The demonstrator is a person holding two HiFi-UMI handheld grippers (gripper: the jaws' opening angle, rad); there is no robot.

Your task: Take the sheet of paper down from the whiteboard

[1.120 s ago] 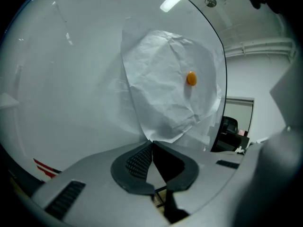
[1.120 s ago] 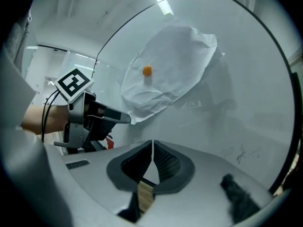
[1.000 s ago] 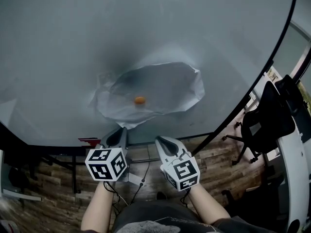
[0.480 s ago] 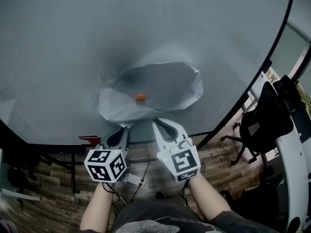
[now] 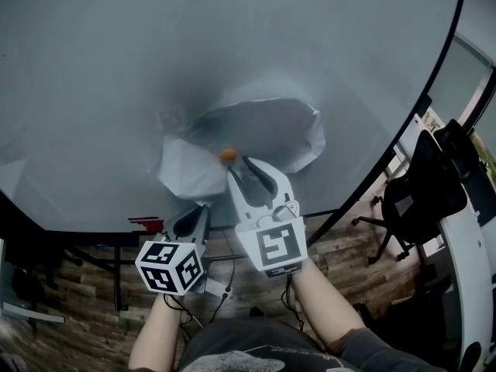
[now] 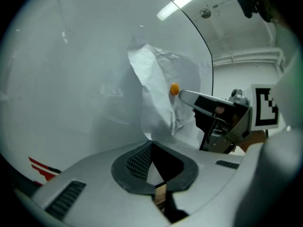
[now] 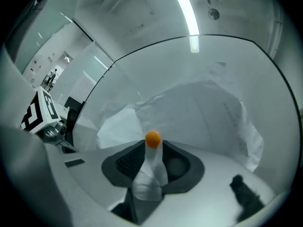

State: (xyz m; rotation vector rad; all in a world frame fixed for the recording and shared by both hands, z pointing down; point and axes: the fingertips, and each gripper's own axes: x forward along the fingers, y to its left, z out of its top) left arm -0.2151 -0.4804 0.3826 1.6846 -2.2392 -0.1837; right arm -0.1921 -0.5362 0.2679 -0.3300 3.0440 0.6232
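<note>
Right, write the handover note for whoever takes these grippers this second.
Right gripper: open, tips right at the orange magnet, not visibly clamped on it.
Left gripper: shut, empty, low near the paper's bottom edge.
Sheet of paper: crumpled, pinned to the whiteboard by that one magnet.
Done: approach only.
Left: grip and pull the magnet, catch the sheet, probably with the left, and bring it down.

big glossy white whiteboard w/ a crumpled white sheet of paper on it, small round orange magnet sitting approx mid-sheet. below: brown wood-plank floor, black office chair on it
</note>
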